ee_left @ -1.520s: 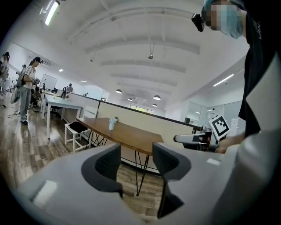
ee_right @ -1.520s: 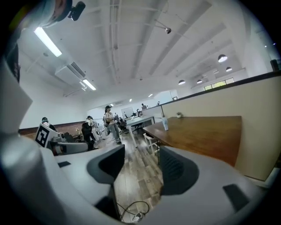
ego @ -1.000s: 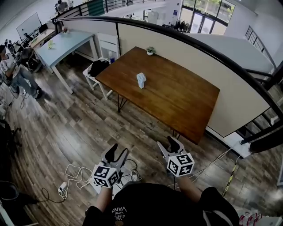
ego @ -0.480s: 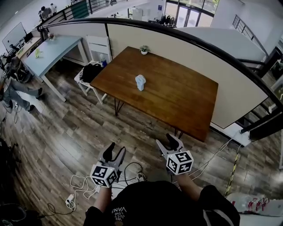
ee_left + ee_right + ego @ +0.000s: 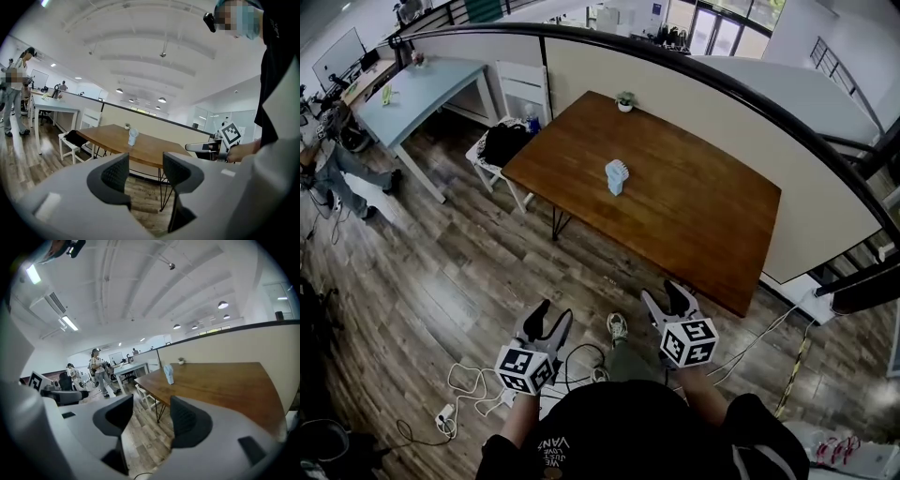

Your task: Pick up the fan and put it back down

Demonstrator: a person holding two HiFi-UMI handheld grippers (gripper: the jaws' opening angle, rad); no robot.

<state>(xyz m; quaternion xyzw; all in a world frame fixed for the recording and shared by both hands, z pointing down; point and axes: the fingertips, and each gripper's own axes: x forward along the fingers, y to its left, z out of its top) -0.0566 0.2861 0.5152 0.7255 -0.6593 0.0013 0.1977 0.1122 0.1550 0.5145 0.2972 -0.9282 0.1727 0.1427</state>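
A small pale blue-white fan (image 5: 617, 176) stands upright near the middle of the brown wooden table (image 5: 694, 225); it also shows as the fan (image 5: 133, 137) in the left gripper view and the fan (image 5: 168, 373) in the right gripper view. My left gripper (image 5: 549, 320) is open and empty, over the floor well short of the table. My right gripper (image 5: 667, 296) is open and empty too, just short of the table's near edge. Both point toward the table, far from the fan.
A small potted plant (image 5: 625, 100) sits at the table's far edge. A white stool with a black bag (image 5: 502, 145) stands left of the table, a light blue desk (image 5: 422, 89) beyond it. Cables and a power strip (image 5: 469, 394) lie on the wood floor. A curved partition wall (image 5: 722, 122) runs behind the table.
Both grippers have moved forward toward the table, and the view has shifted with the person walking. A shoe now shows between the grippers. The jaws stay as they were.
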